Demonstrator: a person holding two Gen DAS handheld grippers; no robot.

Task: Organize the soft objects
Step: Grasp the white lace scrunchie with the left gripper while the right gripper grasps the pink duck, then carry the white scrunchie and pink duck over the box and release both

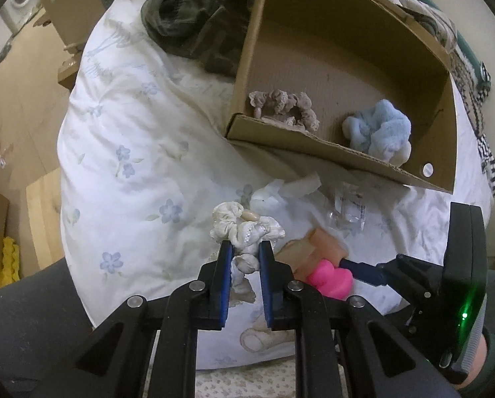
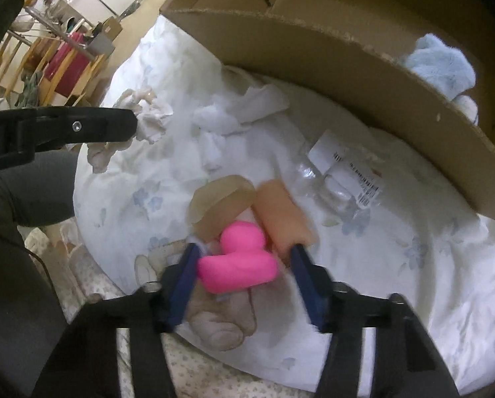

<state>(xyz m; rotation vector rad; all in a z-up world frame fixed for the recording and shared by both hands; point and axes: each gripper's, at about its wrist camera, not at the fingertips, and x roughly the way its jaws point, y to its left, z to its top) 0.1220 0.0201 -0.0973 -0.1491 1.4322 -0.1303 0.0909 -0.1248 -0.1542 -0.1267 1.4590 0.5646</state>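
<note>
My left gripper (image 1: 244,248) is shut on a cream white scrunchie (image 1: 244,229) just above the white floral pillow (image 1: 131,152); it also shows in the right wrist view (image 2: 148,119). My right gripper (image 2: 244,252) is open, its fingers on either side of a pink rubber duck (image 2: 237,258) lying on the pillow; the duck also shows in the left wrist view (image 1: 330,277). A cardboard box (image 1: 314,142) stands behind and holds a beige lace scrunchie (image 1: 284,109) and a fluffy blue scrunchie (image 1: 377,129).
Two tan sponge pieces (image 2: 221,202) and a peach foam roll (image 2: 284,212) lie behind the duck. A clear plastic wrapper with a label (image 2: 343,172) and crumpled white tissue (image 2: 241,112) lie before the box. A camouflage garment (image 1: 194,20) lies at the pillow's far end.
</note>
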